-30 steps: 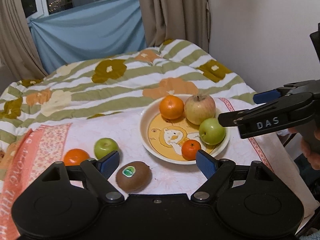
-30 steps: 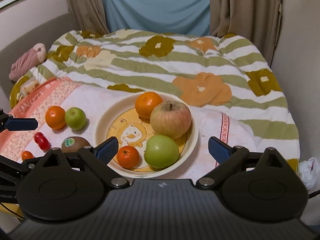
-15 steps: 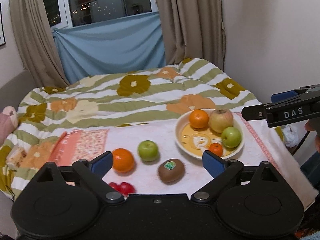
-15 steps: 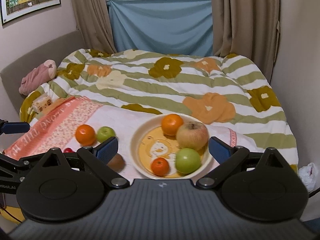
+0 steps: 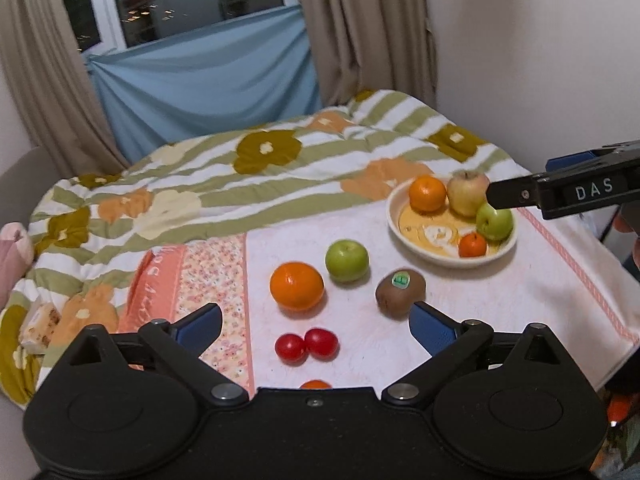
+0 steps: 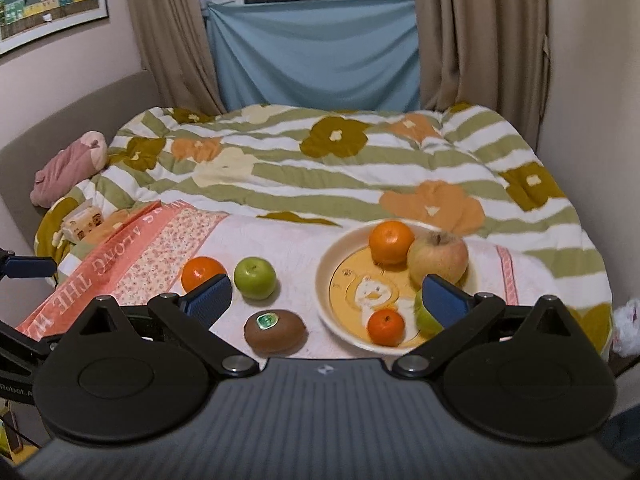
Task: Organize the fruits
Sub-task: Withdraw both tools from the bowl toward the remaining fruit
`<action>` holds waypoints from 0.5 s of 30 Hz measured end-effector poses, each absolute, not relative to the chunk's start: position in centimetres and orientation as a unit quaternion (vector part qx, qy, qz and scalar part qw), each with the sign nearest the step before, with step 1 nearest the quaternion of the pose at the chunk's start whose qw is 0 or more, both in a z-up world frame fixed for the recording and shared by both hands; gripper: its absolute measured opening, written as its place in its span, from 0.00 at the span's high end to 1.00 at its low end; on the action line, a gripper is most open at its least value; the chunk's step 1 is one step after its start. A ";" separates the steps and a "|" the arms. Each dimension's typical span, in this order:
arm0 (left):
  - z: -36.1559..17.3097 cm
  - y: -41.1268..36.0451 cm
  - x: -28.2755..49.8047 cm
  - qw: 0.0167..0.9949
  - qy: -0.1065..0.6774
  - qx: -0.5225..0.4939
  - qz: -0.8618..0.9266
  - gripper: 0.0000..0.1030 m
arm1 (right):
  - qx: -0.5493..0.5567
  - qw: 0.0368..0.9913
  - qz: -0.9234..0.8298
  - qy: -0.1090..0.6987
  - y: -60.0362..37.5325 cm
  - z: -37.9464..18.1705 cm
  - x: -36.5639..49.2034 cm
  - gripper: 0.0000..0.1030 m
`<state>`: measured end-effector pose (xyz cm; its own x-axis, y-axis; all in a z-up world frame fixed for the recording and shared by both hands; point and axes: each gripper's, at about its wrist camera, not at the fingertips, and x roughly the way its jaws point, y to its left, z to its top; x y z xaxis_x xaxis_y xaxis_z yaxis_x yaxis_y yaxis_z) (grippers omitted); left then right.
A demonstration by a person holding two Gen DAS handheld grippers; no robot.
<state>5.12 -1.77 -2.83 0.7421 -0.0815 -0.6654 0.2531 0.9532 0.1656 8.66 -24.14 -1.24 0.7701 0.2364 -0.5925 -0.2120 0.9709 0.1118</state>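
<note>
While both grippers hang above the near edge of the bed, we count the fruit spread out before them. On the white plate (image 6: 326, 276) with the cartoon picture lie four pieces: one orange (image 6: 391, 242) at the back, one reddish apple (image 6: 438, 258) touching it, one green apple (image 5: 494, 222) in front of that, and one small mandarin (image 6: 386, 327) at the near rim. Off the plate, on the pale cloth (image 5: 520, 280), we count one large orange (image 5: 296, 286), one green apple (image 5: 346, 260) just beside it, one kiwi (image 5: 400, 292) with a green sticker, and two small red tomatoes (image 5: 306, 346) touching each other. One more small orange fruit (image 5: 315, 384) peeks out above the left tool's body (too hidden for us to name it).

Our left gripper (image 5: 316, 326) stands with its two blue pads spread wide and nothing between them; the tomatoes lie on the cloth below the gap, and the kiwi sits just beside the right pad. Our right gripper (image 6: 326, 296) is likewise spread wide and holds nothing; in its own view the kiwi and the plate's near rim show between the pads, and the right pad partly covers the plate's green apple.

Behind the cloth lies one striped flowered quilt (image 6: 320, 160).
</note>
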 end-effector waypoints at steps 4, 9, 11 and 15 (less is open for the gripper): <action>-4.5 -0.4 5.8 0.916 0.360 0.131 -0.118 0.02 | 0.029 0.936 0.102 0.335 -22.6 -2.8 8.9 0.00; -7.5 1.2 6.8 0.900 0.383 0.133 -0.161 0.11 | 0.026 0.933 0.078 0.349 -20.4 -5.3 9.4 0.00; -8.7 1.7 7.1 0.893 0.392 0.133 -0.177 0.13 | 0.021 0.932 0.071 0.354 -19.6 -6.4 9.5 0.00; -11.1 2.4 7.3 0.881 0.406 0.138 -0.200 0.22 | 0.024 0.928 0.055 0.368 -17.9 -8.8 9.9 0.00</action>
<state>7.35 2.44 -11.08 0.5899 -0.2401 -0.7710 0.4640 0.8822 0.0803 9.92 -17.87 -8.82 0.7234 0.1193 -0.6800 -0.0837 0.9928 0.0852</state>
